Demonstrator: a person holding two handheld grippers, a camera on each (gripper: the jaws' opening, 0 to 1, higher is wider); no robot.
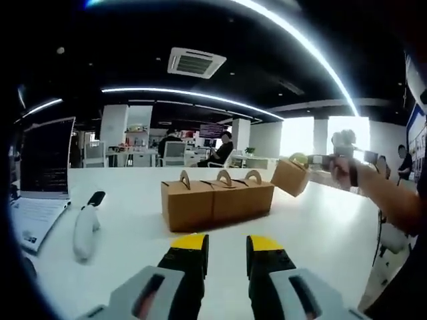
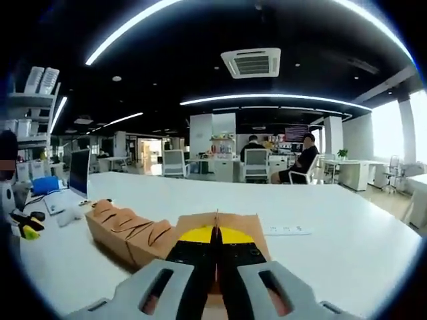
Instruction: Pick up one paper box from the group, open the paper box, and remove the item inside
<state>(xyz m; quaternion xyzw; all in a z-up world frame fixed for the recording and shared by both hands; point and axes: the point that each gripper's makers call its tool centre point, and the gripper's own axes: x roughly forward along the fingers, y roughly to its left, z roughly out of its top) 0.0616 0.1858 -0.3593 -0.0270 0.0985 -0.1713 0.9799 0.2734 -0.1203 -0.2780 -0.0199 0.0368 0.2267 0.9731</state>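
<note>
Paper box [image 1: 291, 176], one of a group: seen in the left gripper view lifted clear of the white table [image 1: 320, 233], tilted, gripped at its arched handle by the right gripper [image 1: 319, 160]. In the right gripper view the same box [image 2: 250, 230] lies just beyond closed jaws, whose yellow tips meet on the thin upright handle tab; the hold at the tab is judged chosen so that the lid flaps are left free for opening.

Remaining boxes [image 1: 217, 199]: three are counted in the left gripper view, set in a touching row on the table with handles upright, just beside and below the lifted box. In the right gripper view they appear as a receding row [image 2: 123, 233] to the left of the jaws.

Left gripper [image 1: 225, 248]: held low over the table before the row, jaws narrowly parted, nothing between them; it is judged to be kept ready for the lid.

Surroundings: a laptop [image 1: 41, 180] and a white handheld object [image 1: 85, 230] are placed near the table's left edge, well apart from the boxes. Bare tabletop is seen between the left gripper and the row and on the lifted box's side, so room for opening is judged ample. A far edge is visible behind the row.
</note>
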